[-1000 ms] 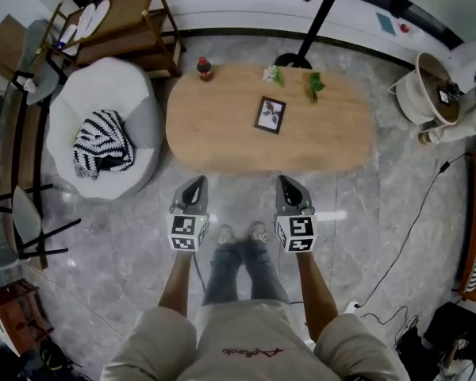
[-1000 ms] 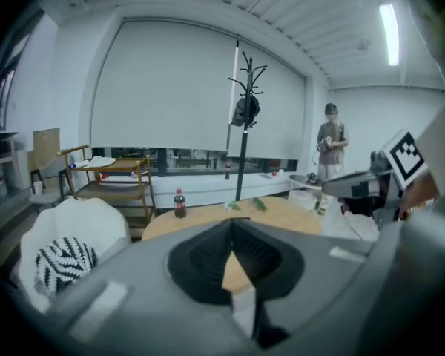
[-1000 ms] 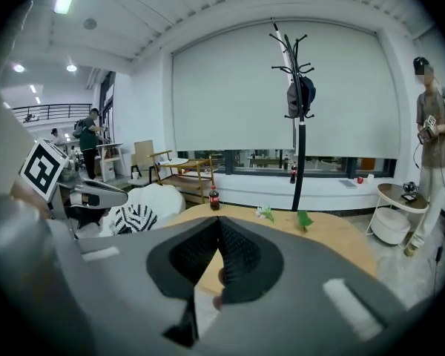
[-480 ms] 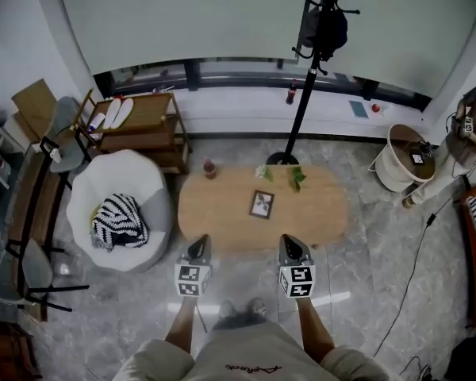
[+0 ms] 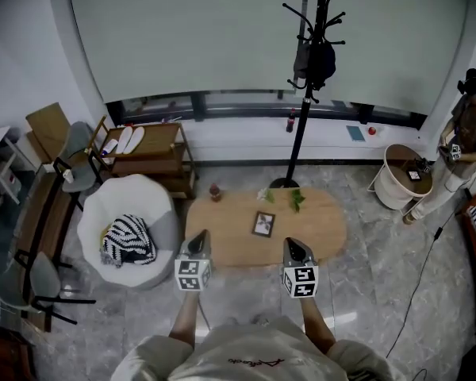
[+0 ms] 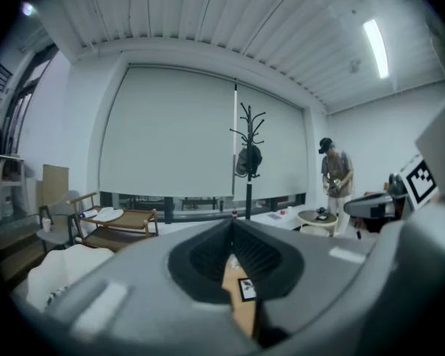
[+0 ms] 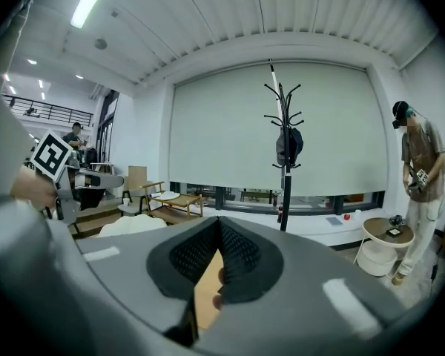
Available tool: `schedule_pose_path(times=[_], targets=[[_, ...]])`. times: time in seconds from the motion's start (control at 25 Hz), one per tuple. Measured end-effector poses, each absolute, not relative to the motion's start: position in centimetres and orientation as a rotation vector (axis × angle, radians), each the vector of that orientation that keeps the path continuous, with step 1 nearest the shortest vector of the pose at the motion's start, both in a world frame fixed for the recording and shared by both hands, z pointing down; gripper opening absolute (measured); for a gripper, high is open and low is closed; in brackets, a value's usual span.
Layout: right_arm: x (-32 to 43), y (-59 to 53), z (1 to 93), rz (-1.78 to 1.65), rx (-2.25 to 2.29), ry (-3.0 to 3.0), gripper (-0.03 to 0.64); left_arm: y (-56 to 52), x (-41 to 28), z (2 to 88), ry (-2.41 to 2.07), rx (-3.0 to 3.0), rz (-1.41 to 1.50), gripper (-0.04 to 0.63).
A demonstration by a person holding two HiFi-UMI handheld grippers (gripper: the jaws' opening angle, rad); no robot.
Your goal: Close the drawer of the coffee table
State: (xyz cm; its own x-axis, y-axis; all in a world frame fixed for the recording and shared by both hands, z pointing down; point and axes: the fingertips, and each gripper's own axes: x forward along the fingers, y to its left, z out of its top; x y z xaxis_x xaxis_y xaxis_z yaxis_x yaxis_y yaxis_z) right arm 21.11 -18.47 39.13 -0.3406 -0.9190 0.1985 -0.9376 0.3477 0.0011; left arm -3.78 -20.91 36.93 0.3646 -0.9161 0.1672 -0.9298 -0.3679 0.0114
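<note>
Both tools are held out ahead of me, side by side, roughly level.

Left tool point(image 5: 197, 243): jaws fully together, pads meeting at the tip, nothing between them.

Right tool point(image 5: 295, 248): same, jaws closed tight and empty.

Just beyond their tips is the coffee table point(image 5: 321, 227), a light-wood oval tabletop with its long axis running left to right. Its near edge reads as one smooth curve. I cannot make out the drawer itself from up here.

On the tabletop:
- a small framed picture point(image 5: 262, 224) near centre
- green sprigs point(image 5: 295, 199) and a small dark bottle point(image 5: 215, 191) along the far edge

A white beanbag point(image 5: 115, 205) sits to the table's left, and a coat stand point(image 5: 300, 133) stands behind it.
</note>
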Motion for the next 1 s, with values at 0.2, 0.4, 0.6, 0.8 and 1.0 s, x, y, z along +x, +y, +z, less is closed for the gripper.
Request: schedule_pose_path(times=[0.2, 0.4, 0.6, 0.8, 1.0], targets=[[21.2, -20.0, 37.2, 0.124, 1.721, -2.456, 0.005, -22.0, -3.3, 35.7, -1.706, 2.536, 0.170, 0.000], [20.8, -20.9, 36.2, 0.111, 1.717, -2.471, 0.005, -22.6, -2.5, 35.0, -1.691, 2.557, 0.161, 0.000], [20.5, -21.7, 36.5, 0.119, 1.717, -2.470, 0.005, -23.1, -2.0, 35.4, -1.683, 2.573, 0.194, 0.000], [20.4, -22.6, 36.4, 0.122, 1.715, -2.480, 0.005, -23.7, -1.9, 35.6, -1.677, 2.571, 0.183, 0.000], [20.7, -23.1, 36.4, 0.126, 1.716, -2.481, 0.005, -24.1, -1.7, 35.7, -1.675, 2.570, 0.195, 0.000]])
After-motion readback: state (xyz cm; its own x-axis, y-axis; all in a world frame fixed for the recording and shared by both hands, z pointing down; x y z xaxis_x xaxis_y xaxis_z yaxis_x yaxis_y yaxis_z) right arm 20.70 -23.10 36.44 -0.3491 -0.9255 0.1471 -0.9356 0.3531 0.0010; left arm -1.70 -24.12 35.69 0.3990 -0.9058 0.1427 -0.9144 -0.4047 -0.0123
